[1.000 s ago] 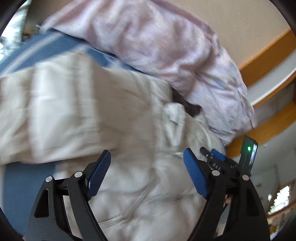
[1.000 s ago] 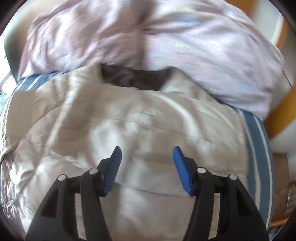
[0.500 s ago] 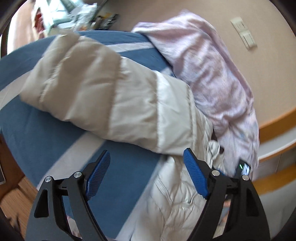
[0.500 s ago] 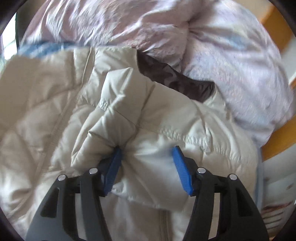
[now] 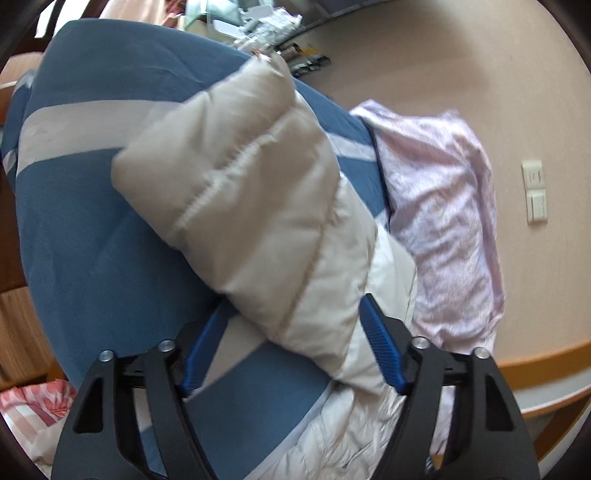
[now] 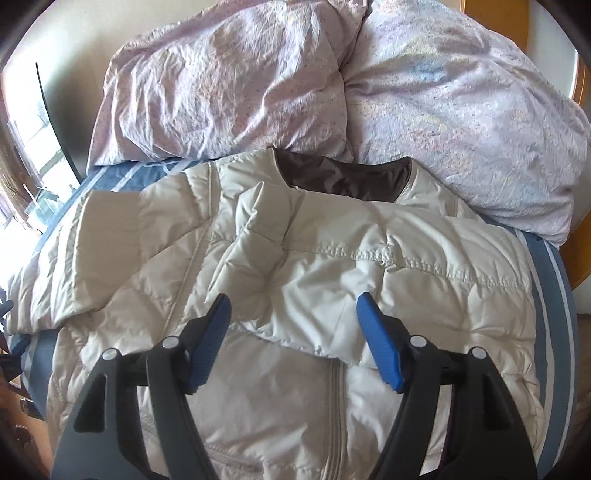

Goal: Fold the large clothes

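Observation:
A cream quilted puffer jacket (image 6: 295, 266) lies front up on a blue striped bedspread (image 6: 554, 295), its dark brown collar lining (image 6: 347, 177) toward the pillows. One sleeve is folded across its chest. My right gripper (image 6: 293, 325) is open just above that folded sleeve, touching nothing. In the left wrist view the other sleeve (image 5: 258, 199) stretches out over the bedspread (image 5: 92, 240). My left gripper (image 5: 295, 332) is open, its blue pads on either side of the sleeve's upper part.
Two pale pink crumpled pillows (image 6: 229, 81) (image 6: 461, 110) lie at the head of the bed, against the jacket collar. A beige wall with a light switch (image 5: 533, 192) and a wooden bed frame (image 5: 546, 362) stand to the right. Clutter lies beyond the far bed edge (image 5: 258, 22).
My left gripper has moved in until the sleeve lies between its open pads. My right gripper has drawn back from the folded sleeve, leaving it lying across the chest.

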Motion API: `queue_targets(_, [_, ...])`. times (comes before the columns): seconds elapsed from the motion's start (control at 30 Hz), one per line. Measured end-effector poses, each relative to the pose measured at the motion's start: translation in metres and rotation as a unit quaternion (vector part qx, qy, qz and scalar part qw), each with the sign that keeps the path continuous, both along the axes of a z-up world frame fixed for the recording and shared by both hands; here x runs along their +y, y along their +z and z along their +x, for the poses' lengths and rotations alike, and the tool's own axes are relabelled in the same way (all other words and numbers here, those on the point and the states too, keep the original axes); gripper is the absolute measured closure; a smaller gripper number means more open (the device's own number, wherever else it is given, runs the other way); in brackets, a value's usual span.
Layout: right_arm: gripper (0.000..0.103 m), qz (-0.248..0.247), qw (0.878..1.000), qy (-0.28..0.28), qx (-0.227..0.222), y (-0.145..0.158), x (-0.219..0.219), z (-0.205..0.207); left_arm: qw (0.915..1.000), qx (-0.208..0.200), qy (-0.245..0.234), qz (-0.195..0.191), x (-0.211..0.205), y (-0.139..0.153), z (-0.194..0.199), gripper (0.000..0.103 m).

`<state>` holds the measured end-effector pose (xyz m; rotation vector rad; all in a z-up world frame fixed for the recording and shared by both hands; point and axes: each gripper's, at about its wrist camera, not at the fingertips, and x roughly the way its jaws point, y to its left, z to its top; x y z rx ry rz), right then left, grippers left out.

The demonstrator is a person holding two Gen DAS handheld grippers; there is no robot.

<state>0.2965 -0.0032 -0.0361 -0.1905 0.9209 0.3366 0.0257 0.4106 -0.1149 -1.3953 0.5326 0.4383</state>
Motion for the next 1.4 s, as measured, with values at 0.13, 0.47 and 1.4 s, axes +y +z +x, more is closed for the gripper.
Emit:
queue_targets(0.13, [0.032, 0.006, 1.000, 0.006, 0.003, 0.000, -0.002, -0.006, 0.9991, -0.014, 0.033, -0.022, 0.012, -0.008, -0.007, 0.046])
queue_targets(0.47, [0.032, 0.008, 1.000, 0.009, 0.004, -0.001, -0.018, -0.017, 0.9963, -0.005, 0.084, -0.020, 0.028, -0.021, -0.015, 0.093])
queue_targets(1.4, [0.032, 0.059, 0.993, -0.093, -0.036, 0.028, -0.144, -0.026, 0.9348, -0.167, -0.227, 0.216, -0.167, 0.183, 0.150, 0.098])
